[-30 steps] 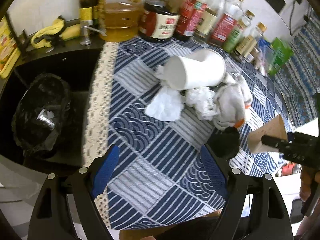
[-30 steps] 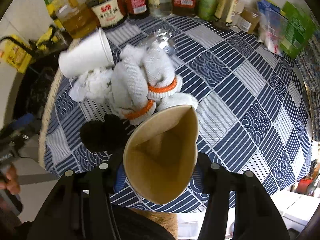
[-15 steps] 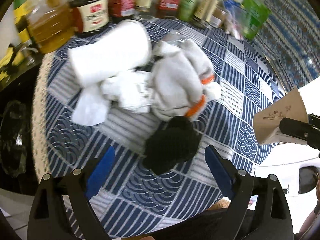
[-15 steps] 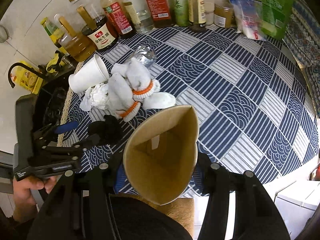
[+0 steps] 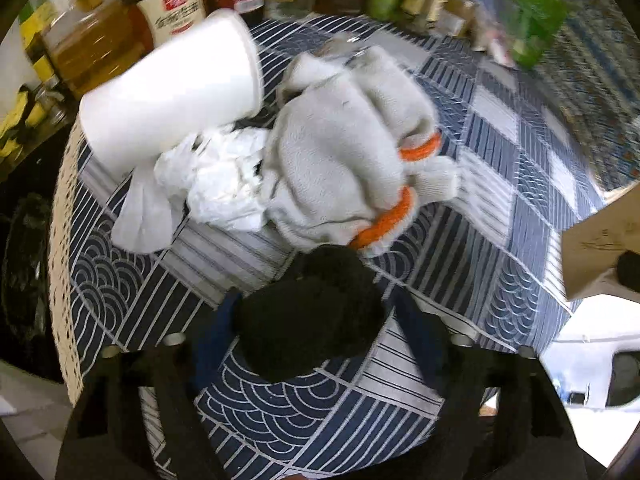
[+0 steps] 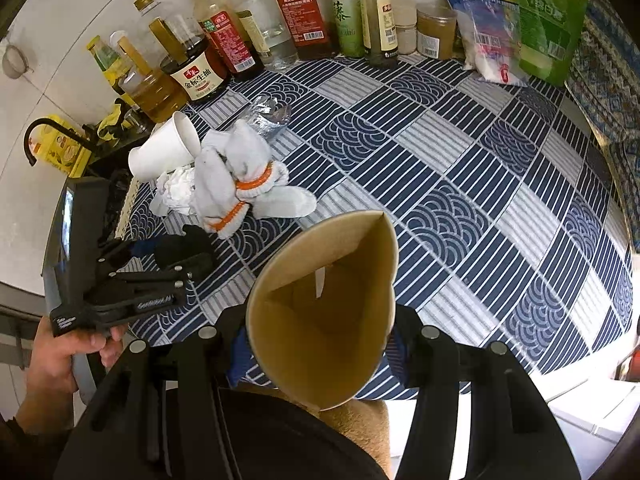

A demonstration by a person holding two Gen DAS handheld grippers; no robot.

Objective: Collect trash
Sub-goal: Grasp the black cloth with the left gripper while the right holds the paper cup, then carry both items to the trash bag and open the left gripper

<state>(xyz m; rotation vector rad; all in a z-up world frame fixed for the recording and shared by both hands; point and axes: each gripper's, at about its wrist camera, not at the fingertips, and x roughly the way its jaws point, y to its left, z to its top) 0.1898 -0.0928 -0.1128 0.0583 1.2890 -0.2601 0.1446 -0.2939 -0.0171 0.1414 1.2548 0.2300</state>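
**A:** Why is the right gripper (image 6: 320, 344) holding that tan paper bag (image 6: 324, 312) with its mouth gaping upward at the bottom centre of the right wrist view?

**B:** It is serving as the bin, I'd say — the jaws are clamping its sides so the opening is facing the pile. The left gripper (image 5: 312, 320) is doing the picking: its jaws are closing around the fuzzy black wad (image 5: 308, 316) at the lower centre of the left wrist view, blue pads (image 5: 212, 332) flanking it, though I cannot tell whether they are pressing yet.

**A:** And the remaining trash?

**B:** It is lying just above the wad — grey knit gloves with orange cuffs (image 5: 340, 168), crumpled white tissue (image 5: 216, 184) and a tipped white foam cup (image 5: 168, 100), all touching. A crushed foil piece (image 6: 268, 118) is sitting behind them.

**A:** Room to move?

**B:** The wad is sitting near the edge of the blue-and-white patterned tablecloth (image 6: 460, 160), lower left in the right wrist view. The cloth's right half is lying open — bottles (image 6: 304, 20) are crowding only the top edge.
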